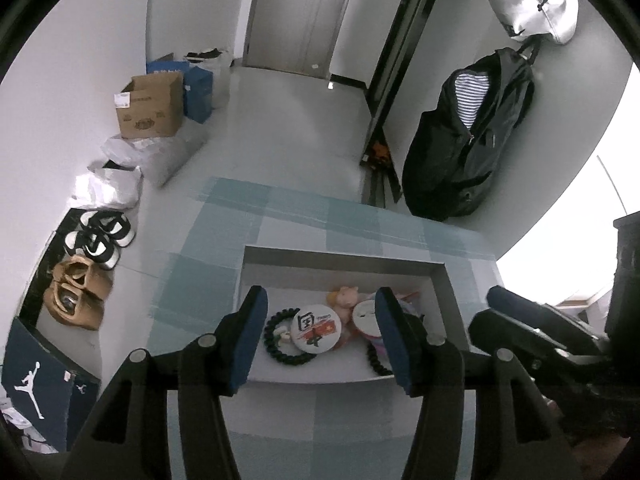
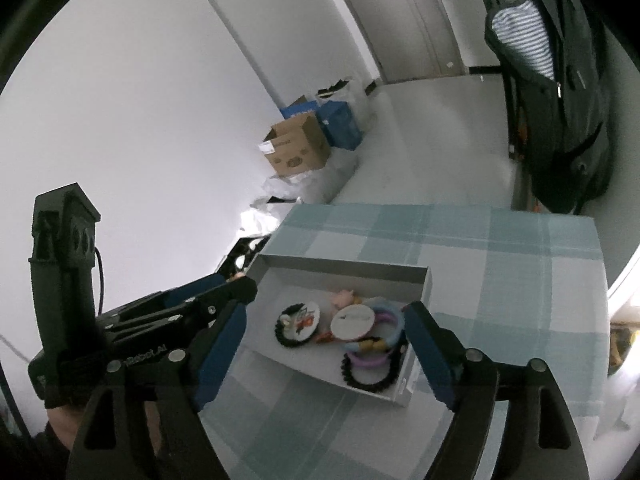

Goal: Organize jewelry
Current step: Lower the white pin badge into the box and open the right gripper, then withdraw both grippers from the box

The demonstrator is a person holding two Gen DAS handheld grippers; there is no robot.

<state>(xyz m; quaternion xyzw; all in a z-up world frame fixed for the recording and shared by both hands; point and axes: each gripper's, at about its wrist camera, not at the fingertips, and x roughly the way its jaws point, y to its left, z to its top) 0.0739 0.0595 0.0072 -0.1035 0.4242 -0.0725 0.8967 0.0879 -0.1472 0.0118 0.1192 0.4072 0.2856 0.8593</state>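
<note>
Hovering above the near edge of the checked surface (image 2: pixel 500 264), left gripper (image 1: pixel 322 336) with fingers (image 1: pixel 250 340) spread apart, nothing between the pads. Hanging beside it, right gripper (image 2: pixel 326 354), fingers (image 2: pixel 430 354) set wider still and likewise empty, framing the open grey box (image 2: pixel 344 266) from the near side. Lying in that box, towards the surface's left edge: a black beaded bracelet (image 2: pixel 370 380) in the near right corner, touching pastel rings (image 2: pixel 390 322) in blue and purple just behind it; a round white badge (image 2: pixel 352 322) resting partly over those rings; a second black beaded bracelet (image 1: pixel 280 338) at the box's left side, with a printed round badge (image 1: pixel 316 326) overlapping its right side; a small pink figure (image 1: pixel 346 298) against the far wall of the box. Beyond the surface's far edge, on the floor: pairs of shoes (image 1: pixel 100 240), white bags, a cardboard box (image 1: pixel 150 106) and blue cartons along the wall. Hanging to the right, a black coat (image 1: pixel 468 140) over a striped shirt. At the far end, a closed door (image 1: pixel 304 12).
</note>
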